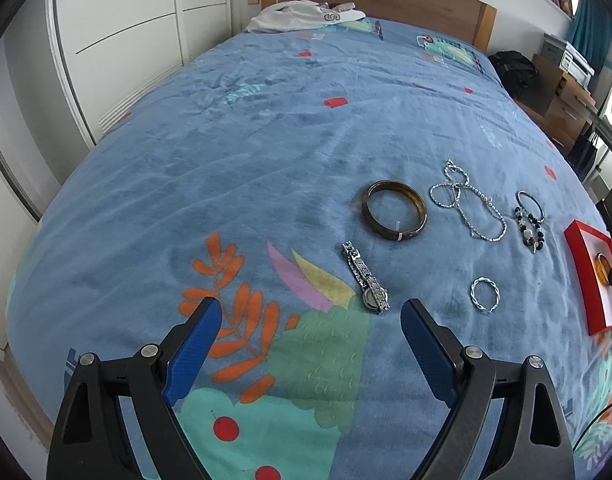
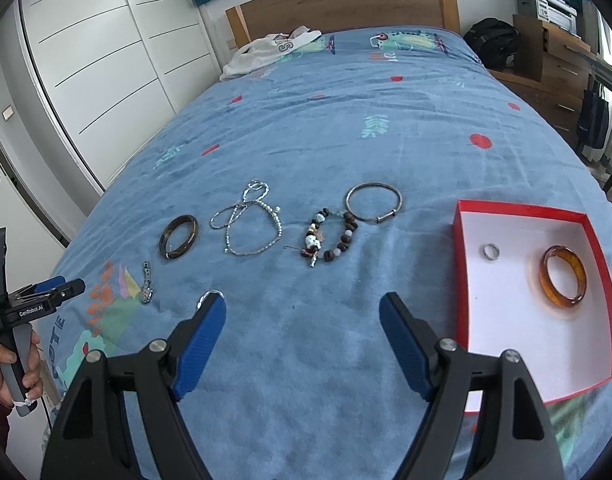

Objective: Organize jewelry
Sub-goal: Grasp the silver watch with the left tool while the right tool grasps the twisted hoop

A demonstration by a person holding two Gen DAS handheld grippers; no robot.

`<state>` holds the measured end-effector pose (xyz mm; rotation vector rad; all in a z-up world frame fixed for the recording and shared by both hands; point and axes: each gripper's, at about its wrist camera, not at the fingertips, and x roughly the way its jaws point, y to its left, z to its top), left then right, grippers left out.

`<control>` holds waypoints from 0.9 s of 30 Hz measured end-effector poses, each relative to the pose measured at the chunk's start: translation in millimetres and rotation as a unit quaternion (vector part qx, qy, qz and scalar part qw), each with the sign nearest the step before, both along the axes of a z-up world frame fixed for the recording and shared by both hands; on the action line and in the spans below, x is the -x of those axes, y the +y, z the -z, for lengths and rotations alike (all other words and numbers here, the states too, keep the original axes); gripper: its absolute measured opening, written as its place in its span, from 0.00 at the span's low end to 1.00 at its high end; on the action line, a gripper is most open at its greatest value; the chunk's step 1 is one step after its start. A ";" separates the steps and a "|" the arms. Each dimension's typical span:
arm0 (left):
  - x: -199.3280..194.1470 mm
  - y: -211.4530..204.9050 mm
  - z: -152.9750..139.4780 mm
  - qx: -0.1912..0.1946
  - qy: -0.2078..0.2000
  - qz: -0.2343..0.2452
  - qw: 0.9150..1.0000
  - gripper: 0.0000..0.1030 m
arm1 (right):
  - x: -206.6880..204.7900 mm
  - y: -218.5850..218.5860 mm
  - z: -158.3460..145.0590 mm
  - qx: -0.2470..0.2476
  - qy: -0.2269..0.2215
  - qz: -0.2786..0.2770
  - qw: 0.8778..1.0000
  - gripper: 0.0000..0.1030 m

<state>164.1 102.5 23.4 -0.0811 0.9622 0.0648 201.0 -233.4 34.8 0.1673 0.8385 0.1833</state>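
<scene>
Jewelry lies on a blue bedspread (image 1: 265, 160). In the left wrist view: a silver watch (image 1: 365, 278), a dark brown bangle (image 1: 394, 210), a silver bead necklace (image 1: 468, 202), a bead bracelet (image 1: 529, 226) and a twisted silver bangle (image 1: 484, 294). My left gripper (image 1: 310, 316) is open, just short of the watch. In the right wrist view: the brown bangle (image 2: 178, 236), necklace (image 2: 247, 220), bead bracelet (image 2: 330, 238) and a thin silver bangle (image 2: 373, 202). A red box (image 2: 464, 280) holds an amber bangle (image 2: 563, 275) and a silver ring (image 2: 490, 251). My right gripper (image 2: 301, 314) is open and empty.
White clothing (image 2: 265, 52) lies at the wooden headboard (image 2: 346, 4). White wardrobe doors (image 2: 105, 60) stand left of the bed. A black bag (image 2: 492, 42) and wooden drawers (image 2: 554, 64) stand on the right. The left gripper (image 2: 59, 288) shows at the right wrist view's left edge.
</scene>
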 end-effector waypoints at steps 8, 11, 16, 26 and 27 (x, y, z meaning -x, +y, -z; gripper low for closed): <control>-5.7 -1.2 7.7 0.000 0.006 0.003 1.000 0.87 | -6.3 6.7 10.7 -0.004 0.007 -0.007 1.000 0.76; -6.7 -2.4 10.3 0.000 0.007 0.005 1.000 0.87 | -7.0 9.8 14.8 -0.005 0.009 -0.010 1.000 0.76; -7.0 -5.3 13.4 0.003 0.008 0.008 1.000 0.87 | -7.6 12.7 19.2 -0.005 0.014 -0.010 1.000 0.76; -10.7 -13.3 27.1 0.011 0.017 0.019 1.000 0.87 | -12.8 13.6 25.3 -0.008 0.020 -0.008 1.000 0.76; -11.3 -13.8 27.9 0.012 0.017 0.019 1.000 0.87 | -13.4 14.8 26.6 -0.008 0.020 -0.009 1.000 0.76</control>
